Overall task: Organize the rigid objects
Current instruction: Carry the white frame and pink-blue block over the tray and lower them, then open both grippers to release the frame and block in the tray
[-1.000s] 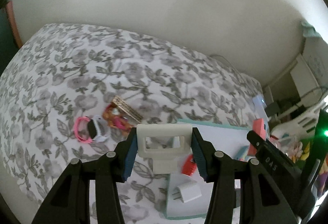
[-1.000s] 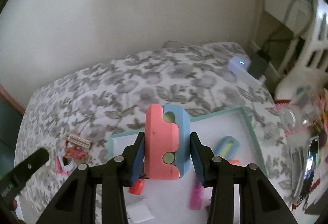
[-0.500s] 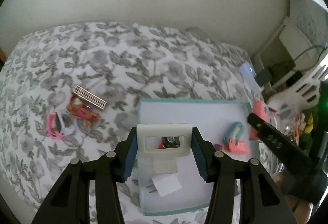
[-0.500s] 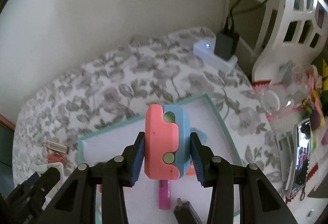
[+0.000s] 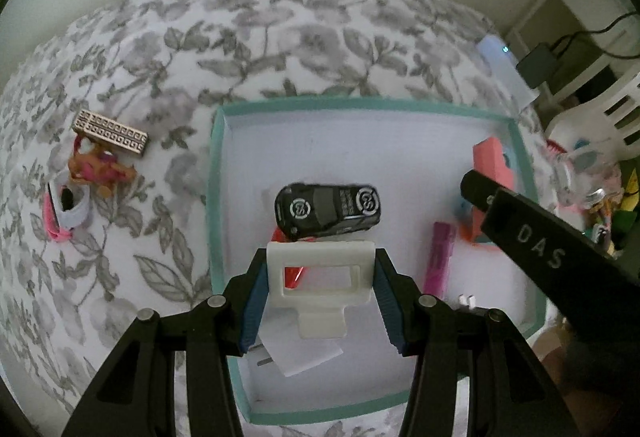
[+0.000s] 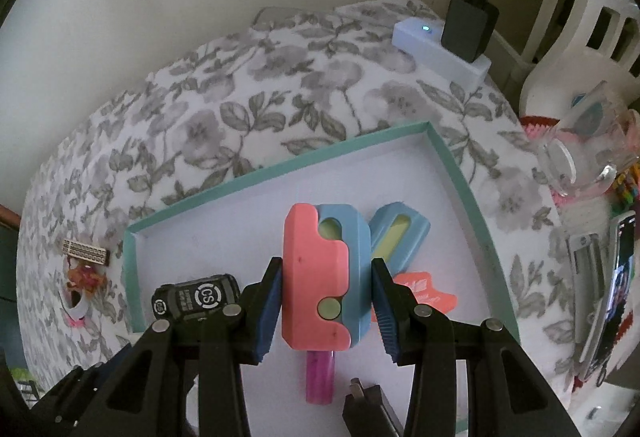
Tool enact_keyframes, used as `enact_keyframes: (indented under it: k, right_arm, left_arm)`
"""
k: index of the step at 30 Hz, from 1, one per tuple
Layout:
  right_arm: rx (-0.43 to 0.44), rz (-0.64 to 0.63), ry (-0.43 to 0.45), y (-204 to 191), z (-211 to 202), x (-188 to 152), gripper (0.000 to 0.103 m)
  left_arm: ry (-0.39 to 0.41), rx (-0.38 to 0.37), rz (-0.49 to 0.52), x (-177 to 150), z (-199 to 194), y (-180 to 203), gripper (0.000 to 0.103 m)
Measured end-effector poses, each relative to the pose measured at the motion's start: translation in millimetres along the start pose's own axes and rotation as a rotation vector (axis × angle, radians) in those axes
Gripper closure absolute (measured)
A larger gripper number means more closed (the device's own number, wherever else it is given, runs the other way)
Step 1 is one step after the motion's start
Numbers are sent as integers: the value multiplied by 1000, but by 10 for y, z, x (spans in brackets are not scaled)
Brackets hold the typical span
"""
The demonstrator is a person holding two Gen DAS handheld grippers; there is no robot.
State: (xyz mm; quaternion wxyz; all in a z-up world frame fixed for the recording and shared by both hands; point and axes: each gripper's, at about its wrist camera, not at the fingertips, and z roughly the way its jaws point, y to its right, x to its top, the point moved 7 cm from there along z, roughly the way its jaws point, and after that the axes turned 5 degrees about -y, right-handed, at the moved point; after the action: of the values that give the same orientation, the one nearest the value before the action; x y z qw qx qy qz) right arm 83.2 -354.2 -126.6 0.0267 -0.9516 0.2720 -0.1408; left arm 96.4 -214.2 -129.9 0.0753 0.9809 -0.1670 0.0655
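White frame [image 5: 322, 273] clamped btwn left gripper [image 5: 320, 301] pads, above tray [image 5: 212, 197]

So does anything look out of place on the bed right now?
Yes. A small pile of a patterned block, an orange toy and a pink-and-white band sits on the bedspread, left of the teal tray where the other items lie.

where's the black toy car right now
The black toy car lies on its side inside the teal-rimmed tray, left of centre in the left wrist view, just beyond the white frame.
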Motion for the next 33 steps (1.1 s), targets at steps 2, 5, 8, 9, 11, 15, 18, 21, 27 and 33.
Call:
enact_keyframes:
  k: [2, 5, 8, 9, 11, 15, 18, 21, 27, 33]
  right_arm:
    - [0, -4, -6, -13, 24, -9, 58]
    - [-1, -8, -15, -25, 58, -26, 58]
    - [1, -13, -24, -43, 90, -39, 58]
    - [2, -15, -26, -50, 97, -43, 58]
    - [3, -19, -28, -65, 106, -46, 58]
    - [6, -27, -23, -85, 83, -39, 57]
    - [3, -34, -17, -93, 66, -31, 57]
    - [2, -40, -26, -103, 98, -38, 58]
    - [-4, -42, -34, -96, 116, -45, 58]
    - [-1, -37, -26, -90, 79, -32, 58]
  left_arm:
    - [-7, 6, -1, -7, 25, -11, 51]
    - [-8, 11, 2, -7, 27, -11, 51]
    - [-9, 16, 3, 7, 42, -19, 51]
    - [-10, 18, 3, 11, 53, -16, 51]
    - [-12, 20, 2, 13, 62, -16, 51]
    - [-16, 21, -6, 25, 68, -31, 48]
    - [-16, 21, -9, 19, 48, -47, 33]
    - [-14, 25, -16, 23, 23, -72, 32]
    - [-2, 42, -35, 41, -23, -167, 25]
    - [8, 49, -62, 77, -62, -277, 25]
